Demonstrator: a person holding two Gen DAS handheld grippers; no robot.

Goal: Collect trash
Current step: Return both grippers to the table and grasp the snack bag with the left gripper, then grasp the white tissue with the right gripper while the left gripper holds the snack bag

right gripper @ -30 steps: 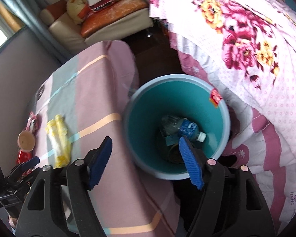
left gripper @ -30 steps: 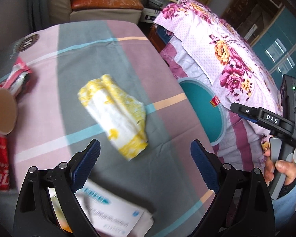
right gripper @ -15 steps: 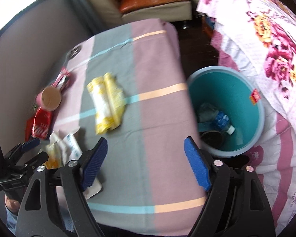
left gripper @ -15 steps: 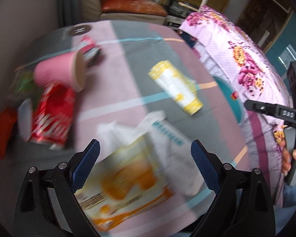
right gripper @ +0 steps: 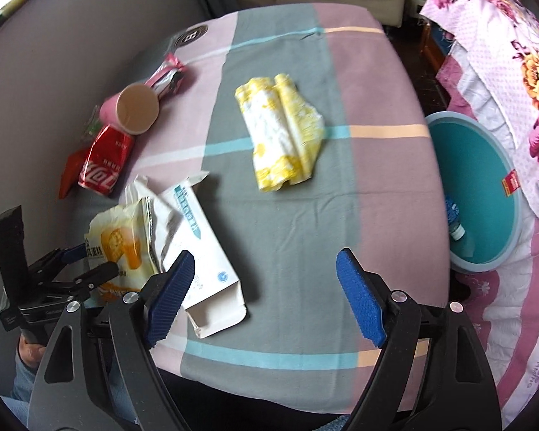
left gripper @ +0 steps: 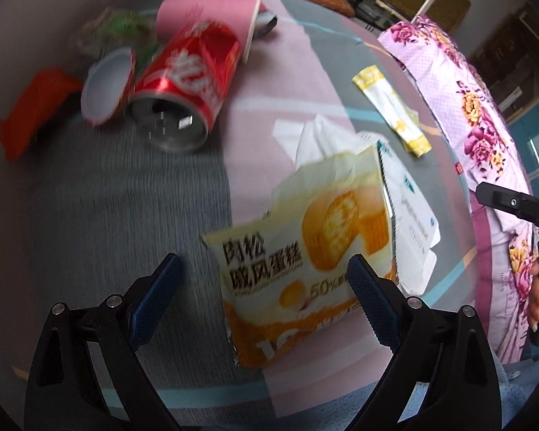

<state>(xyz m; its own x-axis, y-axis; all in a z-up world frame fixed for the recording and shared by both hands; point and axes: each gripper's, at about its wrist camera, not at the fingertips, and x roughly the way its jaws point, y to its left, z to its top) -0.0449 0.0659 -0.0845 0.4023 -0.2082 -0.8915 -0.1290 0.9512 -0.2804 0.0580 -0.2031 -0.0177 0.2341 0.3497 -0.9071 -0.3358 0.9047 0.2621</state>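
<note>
My left gripper (left gripper: 266, 287) is open and hovers over a yellow-orange cake packet (left gripper: 305, 244) on the striped tablecloth; its pads do not press the packet. A white carton (left gripper: 409, 212) and a white tissue (left gripper: 316, 136) lie beside the packet. Further off lie a red cola can (left gripper: 187, 82) and a pink paper cup (left gripper: 204, 10). My right gripper (right gripper: 266, 287) is open and empty above the table's near edge, next to the white carton (right gripper: 204, 251). A crumpled yellow-white wrapper (right gripper: 284, 136) lies mid-table. The left gripper (right gripper: 86, 262) shows over the cake packet (right gripper: 122, 244).
A teal bin (right gripper: 485, 194) with a bottle (right gripper: 454, 222) inside stands on the floor right of the table, against a floral bedspread (right gripper: 521, 54). An orange wrapper (left gripper: 36, 104) and a pink wrapper (right gripper: 165, 75) lie near the wall. A sofa stands behind the table.
The left gripper moved from the yellow-white wrapper to the cake packet near the can. The right gripper swung from above the bin to over the table, its jaws a little wider.
</note>
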